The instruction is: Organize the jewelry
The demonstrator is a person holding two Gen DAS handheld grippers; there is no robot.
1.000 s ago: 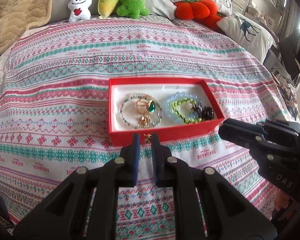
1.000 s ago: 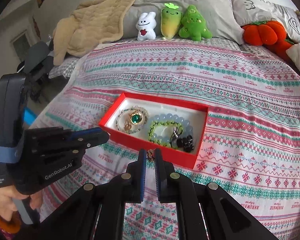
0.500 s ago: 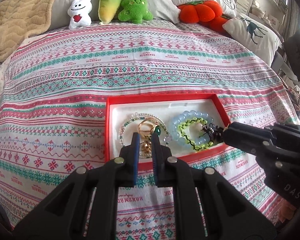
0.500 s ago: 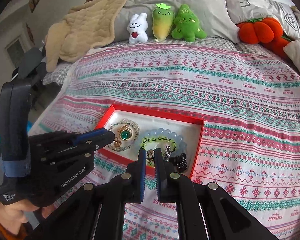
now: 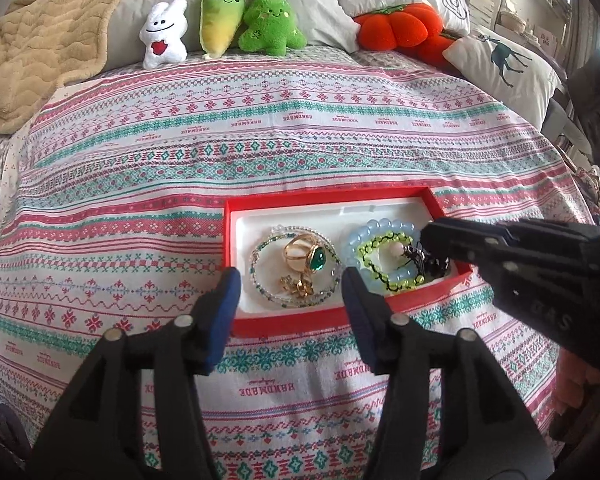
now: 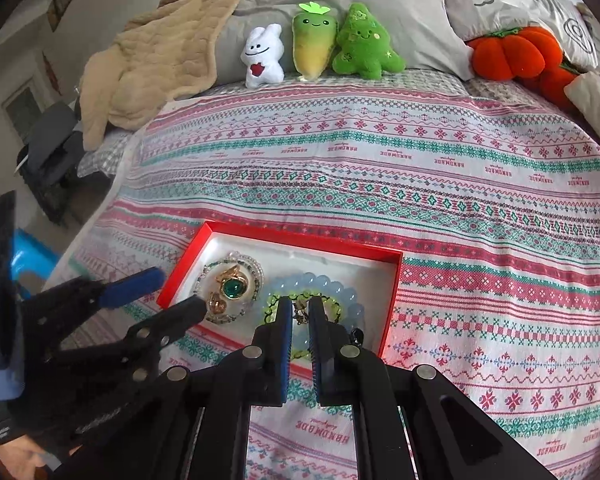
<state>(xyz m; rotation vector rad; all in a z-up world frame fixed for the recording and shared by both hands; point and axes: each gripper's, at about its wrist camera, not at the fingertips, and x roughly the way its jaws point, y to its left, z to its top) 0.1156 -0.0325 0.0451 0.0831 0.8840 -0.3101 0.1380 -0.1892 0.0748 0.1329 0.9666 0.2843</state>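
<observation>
A red jewelry box (image 5: 328, 196) (image 6: 300, 238) with a white lining lies on the bed. In it are a clear bead bracelet (image 5: 260, 254), a gold ring with a green stone (image 5: 314, 258) (image 6: 231, 288), a small gold charm (image 5: 298, 286), a blue bead bracelet (image 5: 374, 228) (image 6: 328, 282) and a green bead bracelet (image 5: 380, 276). My left gripper (image 5: 291, 280) is open and empty above the box's near left part. My right gripper (image 6: 299, 312) is shut on a small gold earring (image 6: 300, 312) over the box's right part; it also shows in the left wrist view (image 5: 432, 240).
The box sits on a patterned pink, green and white bedspread (image 5: 260, 140). Plush toys (image 5: 220, 16), an orange pumpkin cushion (image 5: 396, 28) and pillows line the headboard. A beige blanket (image 5: 40, 48) lies at the far left. A blue stool (image 6: 28, 260) stands beside the bed.
My left gripper has opened and let the small gold charm fall into the box. Both grippers moved forward over the box. The right gripper stays shut on its earring.
</observation>
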